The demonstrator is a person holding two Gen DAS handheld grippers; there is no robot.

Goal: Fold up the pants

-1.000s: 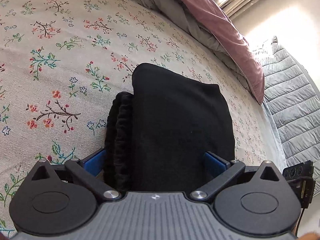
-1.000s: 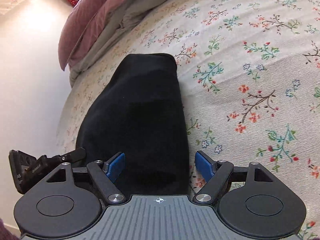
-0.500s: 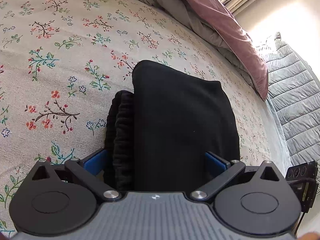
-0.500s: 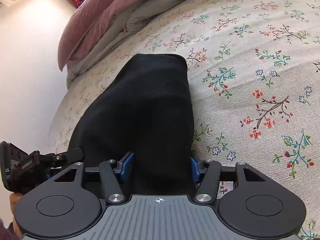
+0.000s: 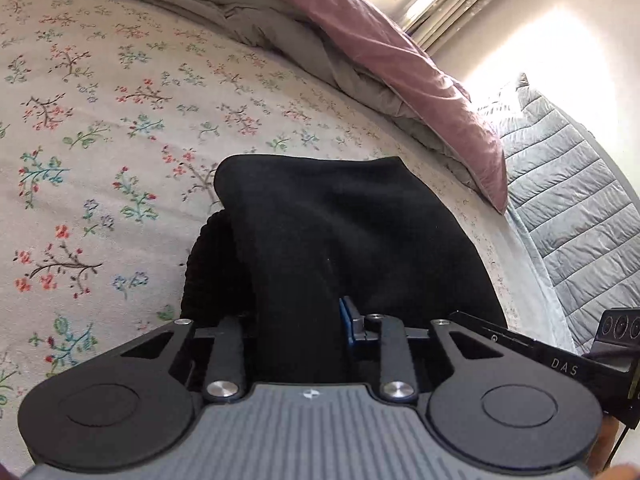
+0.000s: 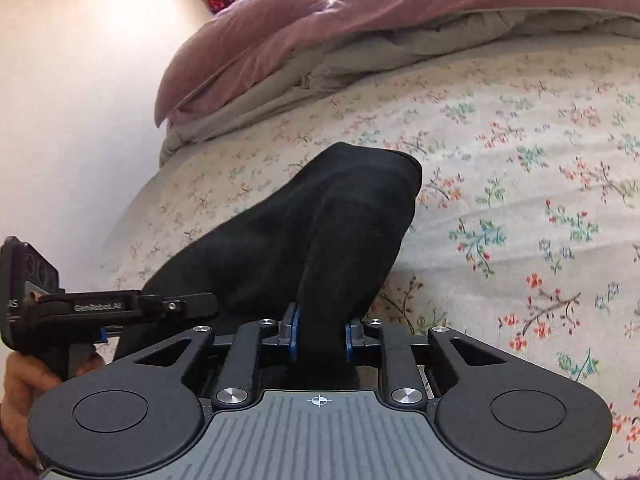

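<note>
Your left gripper (image 5: pixel 296 320) and right gripper (image 6: pixel 320 332) each clench a bunched edge of the black pants (image 5: pixel 344 232) at bottom centre of their views. The pants lie folded mid-frame on the floral sheet (image 5: pixel 100 128); a mauve duvet (image 5: pixel 376 40) lies along the top.

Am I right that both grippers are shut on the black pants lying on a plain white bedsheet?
Not quite: the bedsheet is floral-printed, not plain white, as both wrist views show. The left gripper and right gripper are indeed shut on the black pants.
</note>
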